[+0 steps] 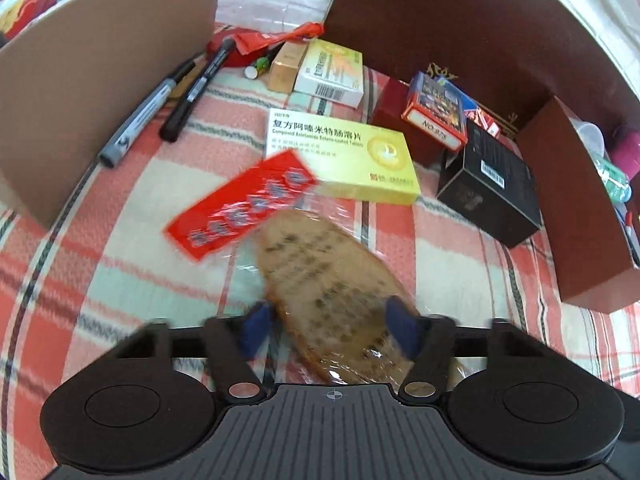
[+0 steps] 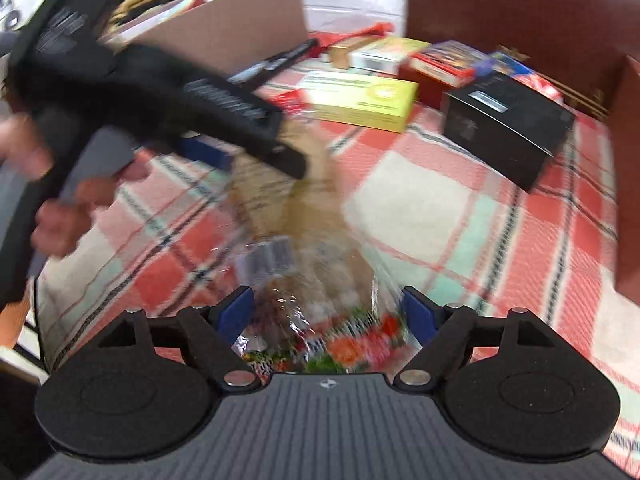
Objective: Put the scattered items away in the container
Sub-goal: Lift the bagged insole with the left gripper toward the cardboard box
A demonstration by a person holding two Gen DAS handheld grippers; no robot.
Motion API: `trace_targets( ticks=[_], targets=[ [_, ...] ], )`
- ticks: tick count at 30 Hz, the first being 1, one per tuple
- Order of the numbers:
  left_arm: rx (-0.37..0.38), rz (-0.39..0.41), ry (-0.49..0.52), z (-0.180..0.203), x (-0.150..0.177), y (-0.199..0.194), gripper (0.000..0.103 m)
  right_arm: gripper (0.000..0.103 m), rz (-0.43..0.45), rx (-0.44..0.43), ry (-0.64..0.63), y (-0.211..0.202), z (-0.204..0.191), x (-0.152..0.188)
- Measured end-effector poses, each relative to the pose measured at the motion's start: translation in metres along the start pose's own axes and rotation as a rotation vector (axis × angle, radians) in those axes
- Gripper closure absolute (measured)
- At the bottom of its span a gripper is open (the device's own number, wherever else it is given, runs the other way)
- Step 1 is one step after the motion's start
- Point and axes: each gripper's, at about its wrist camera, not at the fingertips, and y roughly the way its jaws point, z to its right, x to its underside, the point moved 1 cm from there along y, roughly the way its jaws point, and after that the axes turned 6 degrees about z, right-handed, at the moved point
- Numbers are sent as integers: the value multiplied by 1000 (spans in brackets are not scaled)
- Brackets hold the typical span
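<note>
A clear-wrapped bread slice packet [image 1: 320,276] with a red label lies blurred between the spread blue fingers of my left gripper [image 1: 330,326], which stands open around it. The same packet [image 2: 304,216] runs down to my right gripper [image 2: 328,312]. Its printed end sits blurred between those wide-apart fingers, and neither pad visibly presses it. In the right wrist view the left gripper [image 2: 248,156] hangs over the packet, held by a hand [image 2: 60,220]. A dark brown box [image 1: 440,40] stands behind, with a red box and a card pack [image 1: 436,112] in it.
On the plaid blanket [image 1: 120,260] lie a yellow medicine box [image 1: 352,152], a black box [image 1: 488,192], two markers [image 1: 184,96], a white-and-yellow carton [image 1: 332,72] and red wrappers. A cardboard wall [image 1: 100,72] stands at the left, a brown flap [image 1: 580,208] at the right.
</note>
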Motion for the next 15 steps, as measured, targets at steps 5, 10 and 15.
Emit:
trace_targets(
  ticks=[5, 10, 15],
  targets=[
    [55, -8, -18, -8, 3, 0, 55, 22, -5, 3, -26, 2, -3, 1],
    [102, -20, -12, -2, 6, -1, 27, 21, -6, 22, -48, 6, -8, -1],
    [69, -34, 73, 13, 7, 1, 62, 26, -10, 38, -59, 6, -11, -1]
  ],
)
